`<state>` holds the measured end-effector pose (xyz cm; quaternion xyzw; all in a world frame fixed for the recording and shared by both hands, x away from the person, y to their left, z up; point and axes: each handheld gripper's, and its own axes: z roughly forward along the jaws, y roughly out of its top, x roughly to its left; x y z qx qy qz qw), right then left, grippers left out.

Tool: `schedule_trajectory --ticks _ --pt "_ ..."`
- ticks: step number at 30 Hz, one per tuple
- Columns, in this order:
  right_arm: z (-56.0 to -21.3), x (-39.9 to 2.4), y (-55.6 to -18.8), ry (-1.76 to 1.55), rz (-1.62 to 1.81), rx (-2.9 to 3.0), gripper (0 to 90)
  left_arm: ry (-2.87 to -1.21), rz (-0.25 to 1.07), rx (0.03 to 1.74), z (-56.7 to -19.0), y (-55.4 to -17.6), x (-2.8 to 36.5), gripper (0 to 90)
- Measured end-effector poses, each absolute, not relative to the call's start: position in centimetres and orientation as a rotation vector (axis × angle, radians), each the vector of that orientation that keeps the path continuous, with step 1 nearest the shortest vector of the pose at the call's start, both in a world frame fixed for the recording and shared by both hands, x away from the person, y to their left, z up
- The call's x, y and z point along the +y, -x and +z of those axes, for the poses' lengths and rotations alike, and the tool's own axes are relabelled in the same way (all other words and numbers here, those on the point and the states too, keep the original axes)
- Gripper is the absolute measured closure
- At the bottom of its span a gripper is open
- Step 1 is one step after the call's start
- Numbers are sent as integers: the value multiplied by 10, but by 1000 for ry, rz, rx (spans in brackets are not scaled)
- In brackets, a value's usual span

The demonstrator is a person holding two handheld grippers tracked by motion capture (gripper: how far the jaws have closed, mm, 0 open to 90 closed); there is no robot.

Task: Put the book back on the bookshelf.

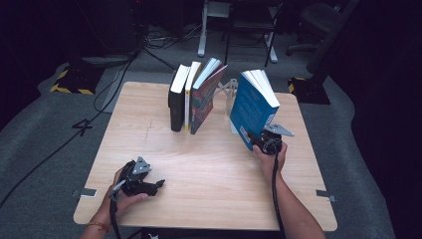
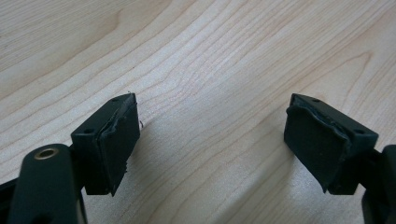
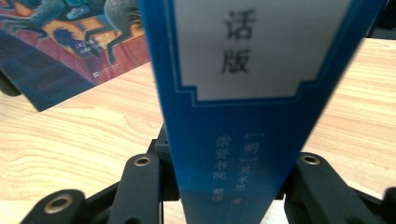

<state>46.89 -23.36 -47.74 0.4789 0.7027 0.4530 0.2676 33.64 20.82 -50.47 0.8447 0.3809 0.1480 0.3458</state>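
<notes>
Right claw (image 1: 261,140) is pinching the blue book (image 1: 253,105) by its spine, tilted up near the counter's (image 1: 209,164) right edge; left claw (image 1: 160,183) sits spread, nothing in it.

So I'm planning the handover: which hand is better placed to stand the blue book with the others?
Right. The right gripper already clamps the blue book by its spine, near the row of books. The left gripper rests open on the table, farther away.

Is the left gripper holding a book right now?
No, the left gripper has its jaws wide apart over the bare wooden table, with nothing between them.
</notes>
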Motion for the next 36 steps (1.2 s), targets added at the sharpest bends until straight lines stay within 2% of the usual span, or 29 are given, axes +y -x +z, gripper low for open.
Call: schedule_trajectory --ticks 36 --pt "-472 -204 -508 -1303 1119 1900 610 -2203 373 965 -505 -336 208 185"
